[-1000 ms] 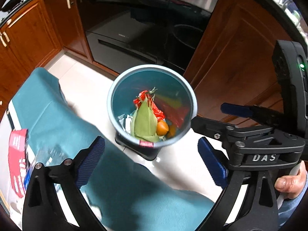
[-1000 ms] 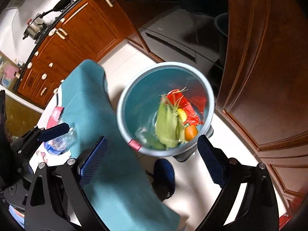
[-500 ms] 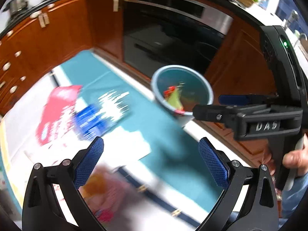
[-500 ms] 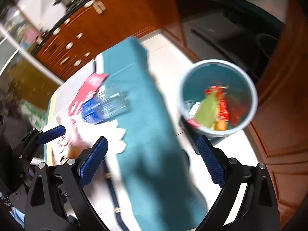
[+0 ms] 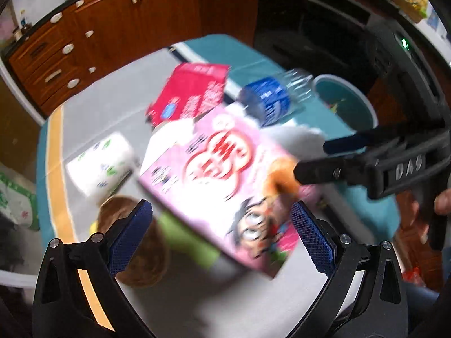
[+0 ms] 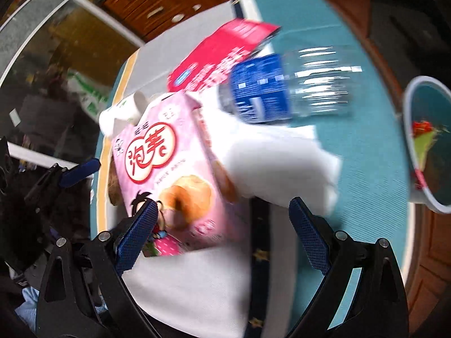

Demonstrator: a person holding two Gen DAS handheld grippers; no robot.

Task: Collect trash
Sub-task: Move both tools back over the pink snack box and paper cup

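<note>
Left gripper (image 5: 221,232) fingers spread, empty, over pink box (image 5: 225,174). Right gripper (image 6: 222,232) spread, empty. Clear bottle (image 6: 284,87) on its side beside red box (image 6: 220,53). Bin (image 6: 428,143) off table edge.

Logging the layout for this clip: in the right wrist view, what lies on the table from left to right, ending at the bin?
Paper roll → pink snack box → white tissue → bin. The red box and bottle overlap above these, so I left them out.
</note>
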